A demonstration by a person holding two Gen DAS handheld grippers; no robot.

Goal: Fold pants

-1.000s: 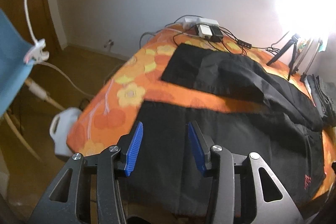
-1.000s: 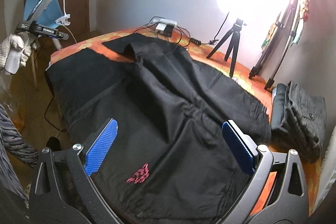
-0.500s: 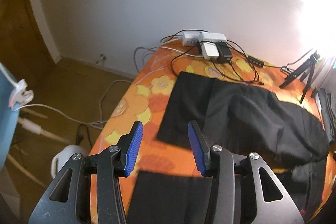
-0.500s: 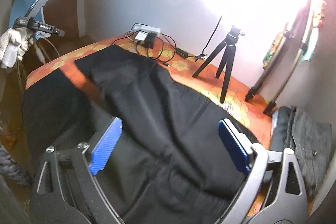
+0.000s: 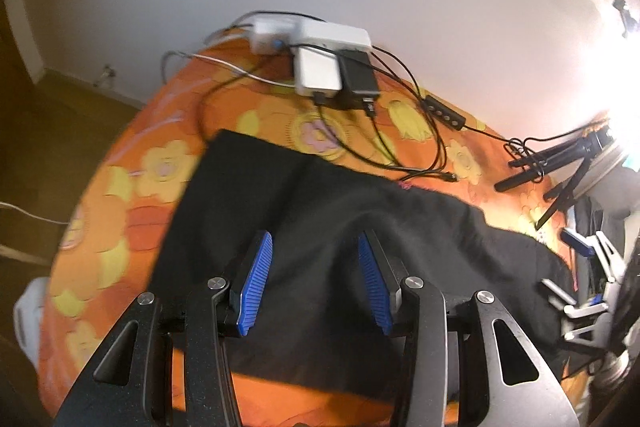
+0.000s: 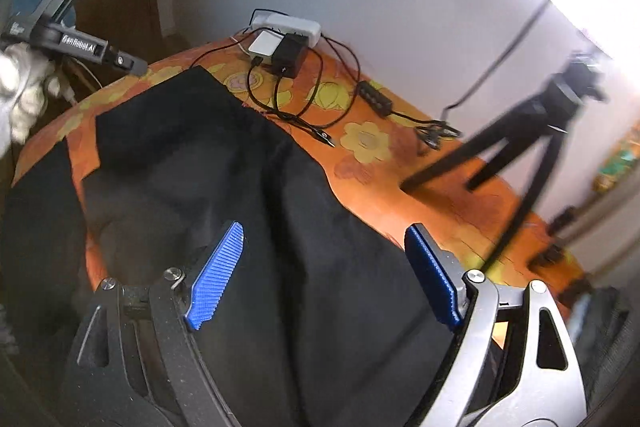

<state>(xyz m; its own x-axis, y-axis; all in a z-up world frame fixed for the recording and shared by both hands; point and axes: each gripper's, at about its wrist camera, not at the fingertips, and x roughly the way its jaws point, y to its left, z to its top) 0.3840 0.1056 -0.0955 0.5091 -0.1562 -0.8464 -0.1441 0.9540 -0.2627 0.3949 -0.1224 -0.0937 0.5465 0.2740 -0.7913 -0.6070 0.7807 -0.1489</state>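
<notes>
Pants lie spread on orange bed, legs still apart, no fold done; left claw half-open and empty, right claw wide, just narrowing, empty.

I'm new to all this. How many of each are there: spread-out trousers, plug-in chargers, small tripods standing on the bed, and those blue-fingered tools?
Spread-out black pants: 1
Plug-in chargers: 2 (white charger, black charger)
Small black tripod: 1
Handheld tools: 2 (left tool, right tool)
Total: 6
</notes>
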